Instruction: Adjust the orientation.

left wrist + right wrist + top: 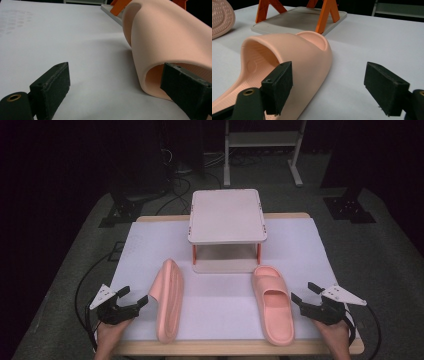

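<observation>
- Pink foam: 2 slippers lie on the white table [150, 240], in front of a small 2-tier rack [227, 215] with orange legs; both tiers of the rack look bare.
- Left slipper [169, 300] rests tipped on its side edge, its sole turned toward the left gripper [134, 299]; in the left gripper view its strap arches close to the lens.
- Right slipper [272, 302] sits flat, sole down, toe toward the rack, just beside the right gripper [304, 292].
- Left gripper: jaws parted and empty; in the left gripper view 1 pad stands in front of the slipper's strap opening, the other over bare table, and no pad presses on the foam.
- Right gripper: jaws wide apart and empty; in the right gripper view 1 pad overlaps the slipper's outer edge, the other stands well clear over the table.
- Progress, as a judgement: the work appears to be at its start. Neither slipper is grasped or lifted, and both are apart from the rack.
- Remaining, as a judgement: closing on each slipper, righting the tipped 1, and presumably setting the pair on the rack.
</observation>
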Demonstrator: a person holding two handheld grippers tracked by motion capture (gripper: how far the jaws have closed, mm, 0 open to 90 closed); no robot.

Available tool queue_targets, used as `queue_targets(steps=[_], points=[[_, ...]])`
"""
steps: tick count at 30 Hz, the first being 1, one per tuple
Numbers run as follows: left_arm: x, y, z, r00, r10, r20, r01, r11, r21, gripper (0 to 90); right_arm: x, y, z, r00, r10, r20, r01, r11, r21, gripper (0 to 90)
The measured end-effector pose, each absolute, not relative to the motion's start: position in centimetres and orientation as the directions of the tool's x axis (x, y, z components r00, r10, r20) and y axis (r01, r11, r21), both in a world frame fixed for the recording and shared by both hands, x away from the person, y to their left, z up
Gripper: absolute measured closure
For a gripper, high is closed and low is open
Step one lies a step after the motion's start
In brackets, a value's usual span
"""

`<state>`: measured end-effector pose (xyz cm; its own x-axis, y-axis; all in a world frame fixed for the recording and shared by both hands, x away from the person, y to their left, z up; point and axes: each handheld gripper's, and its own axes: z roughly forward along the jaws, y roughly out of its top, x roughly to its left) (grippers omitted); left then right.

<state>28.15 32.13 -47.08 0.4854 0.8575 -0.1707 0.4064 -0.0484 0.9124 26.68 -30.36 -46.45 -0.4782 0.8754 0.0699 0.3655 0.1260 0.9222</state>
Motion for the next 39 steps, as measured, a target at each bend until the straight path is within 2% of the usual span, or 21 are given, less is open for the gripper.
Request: queue_targets(steps=[7, 14, 16, 29, 39], points=[[28.3, 31.6, -47.1, 0.499, 0.853, -0.154, 0.421, -0.083, 0.903, 8.6, 26.7, -30.4, -46.4, -0.48, 0.875, 0.067, 0.358, 0.125, 0.925, 22.4], [28.6, 30.9, -47.1, 0.518, 0.843, -0.145, 0.445, -0.121, 0.887, 15.7, 26.6, -30.3, -46.4, -0.482, 0.873, 0.072, 0.358, 0.121, 0.926, 22.4], [28.8, 30.4, -47.2, 0.534, 0.83, -0.161, 0.464, -0.128, 0.877, 23.5, 26.6, -30.2, -46.4, -0.483, 0.872, 0.074, 0.359, 0.12, 0.925, 22.4], [30.1, 28.5, -47.5, 0.536, 0.822, -0.192, 0.544, -0.162, 0.823, 46.0, 26.7, -29.9, -46.4, -0.49, 0.869, 0.074, 0.361, 0.124, 0.924, 22.2], [30.5, 27.8, -47.4, 0.538, 0.808, -0.24, 0.549, -0.119, 0.827, 52.7, 26.8, -29.9, -46.4, -0.497, 0.863, 0.089, 0.364, 0.114, 0.925, 21.8]])
